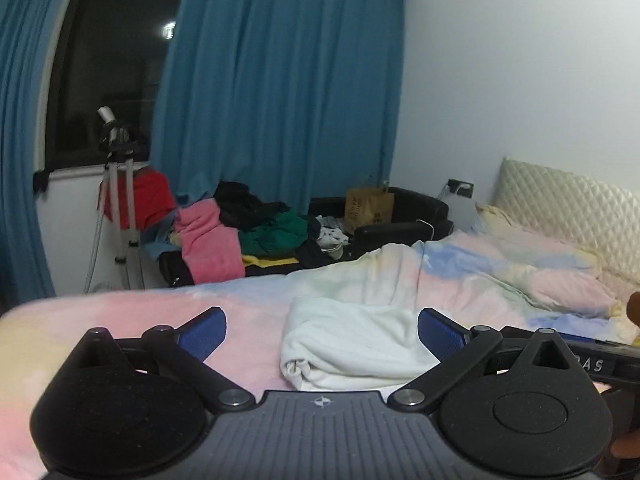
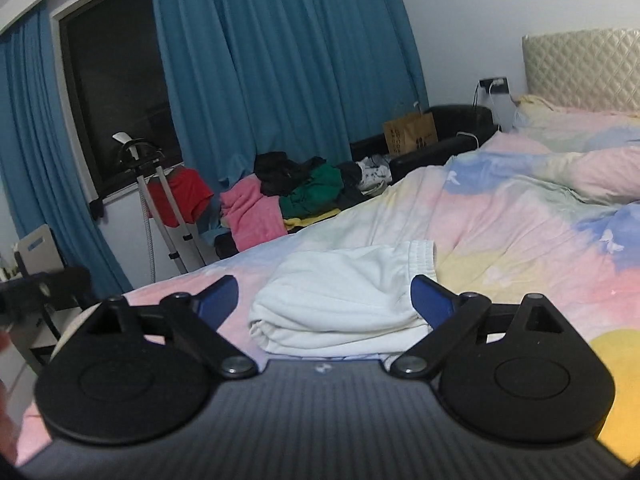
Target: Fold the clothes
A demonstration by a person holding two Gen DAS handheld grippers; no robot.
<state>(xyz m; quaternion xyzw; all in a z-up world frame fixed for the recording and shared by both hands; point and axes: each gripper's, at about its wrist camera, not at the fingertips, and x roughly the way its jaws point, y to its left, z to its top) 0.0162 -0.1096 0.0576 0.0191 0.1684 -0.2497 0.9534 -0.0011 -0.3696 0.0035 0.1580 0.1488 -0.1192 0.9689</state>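
A white garment [image 1: 352, 344] lies folded into a compact bundle on the pastel bedspread [image 1: 120, 312]. In the right wrist view the white garment [image 2: 340, 300] shows an elastic waistband at its far right end. My left gripper [image 1: 322, 330] is open, blue pads wide apart, just in front of the bundle and not touching it. My right gripper [image 2: 324, 298] is open too, its pads either side of the bundle's near edge, holding nothing.
A pile of unfolded clothes [image 1: 256, 232], pink, black and green, lies on a dark sofa [image 1: 400, 216] beyond the bed. A garment steamer stand [image 1: 120, 200] with a red item stands by the window. Blue curtains, a paper bag [image 1: 368, 204], pillows and a quilted headboard [image 1: 568, 200] are at the back right.
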